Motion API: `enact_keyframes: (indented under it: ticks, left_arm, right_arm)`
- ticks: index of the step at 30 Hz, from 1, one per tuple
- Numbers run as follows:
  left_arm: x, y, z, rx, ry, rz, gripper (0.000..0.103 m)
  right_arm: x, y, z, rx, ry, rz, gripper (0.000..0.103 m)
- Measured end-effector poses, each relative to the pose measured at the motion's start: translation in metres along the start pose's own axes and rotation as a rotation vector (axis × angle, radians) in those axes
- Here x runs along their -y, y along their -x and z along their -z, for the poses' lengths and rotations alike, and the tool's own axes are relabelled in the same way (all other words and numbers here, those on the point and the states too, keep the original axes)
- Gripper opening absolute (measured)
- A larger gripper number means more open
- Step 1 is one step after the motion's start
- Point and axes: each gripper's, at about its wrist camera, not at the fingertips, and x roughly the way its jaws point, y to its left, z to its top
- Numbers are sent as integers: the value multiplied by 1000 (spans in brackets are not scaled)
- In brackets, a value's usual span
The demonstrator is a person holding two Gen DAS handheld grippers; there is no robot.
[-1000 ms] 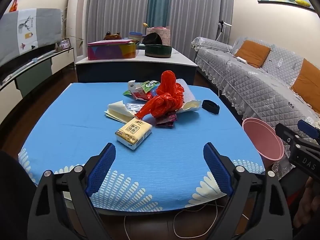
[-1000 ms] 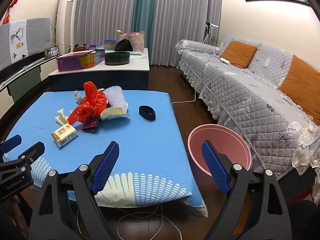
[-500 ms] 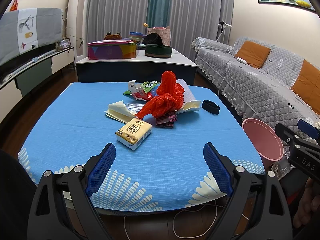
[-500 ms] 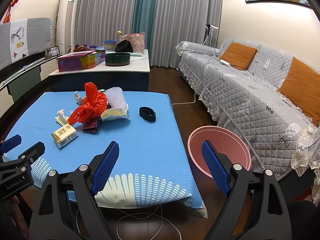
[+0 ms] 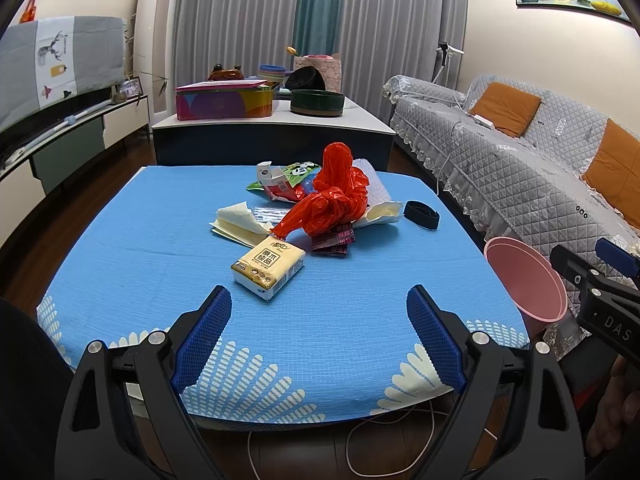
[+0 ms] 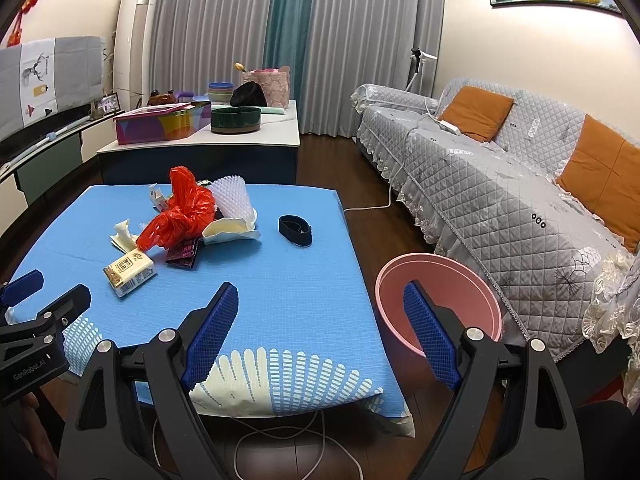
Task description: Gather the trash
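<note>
Both pairs of blue-padded fingers stand wide apart and hold nothing: the left gripper hangs above the near edge of the blue surface, aimed at the litter, while the right gripper is off toward the corner, with its right finger in front of the pink bin. That split seems sensible, one tool facing the trash and the other near where it must go. The trash lies bunched toward the middle and far part of the surface: a crumpled red plastic bag on top, a tissue pack nearest the left gripper, a dark snack wrapper beside the bag, pale paper sheets, a green printed packet with a small carton behind, and white foam netting. A black band lies apart to the right; whether it counts as trash I cannot tell. The bin stands on the floor just off the right edge, beside the grey quilted sofa, low enough that items could be dropped into it from the edge. Nothing has been collected yet, judging by the bin's bare inside wall. Compared with the frames from a second and half a second ago, almost nothing differs: same poses, same spread fingers, no item shifted.
</note>
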Motion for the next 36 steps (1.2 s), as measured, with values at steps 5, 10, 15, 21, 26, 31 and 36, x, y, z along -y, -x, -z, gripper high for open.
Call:
enact_keyframes:
  ticks: [5,10,15,21,26,31,36]
  left_arm:
    - [0,0,0,0,-1,0,86]
    - [0,0,0,0,-1,0,86]
    - [0,0,0,0,-1,1,86]
    - [0,0,0,0,0,0,86]
    - [0,0,0,1,-1,1,86]
    - [0,0,0,0,0,0,86]
    - [0,0,0,0,-2,1,86]
  right_arm:
    - [0,0,-1,1,0,0,83]
    - [0,0,-1,1,0,0,83]
    - [0,1,0,2,-1,0,83]
    - [1,2,-2,6,-1,5,83]
    - [2,1,-2,6,-3,5,83]
    - [2,1,-3,7,-3,5,83]
    - [1,1,-2,6,-4,4,83]
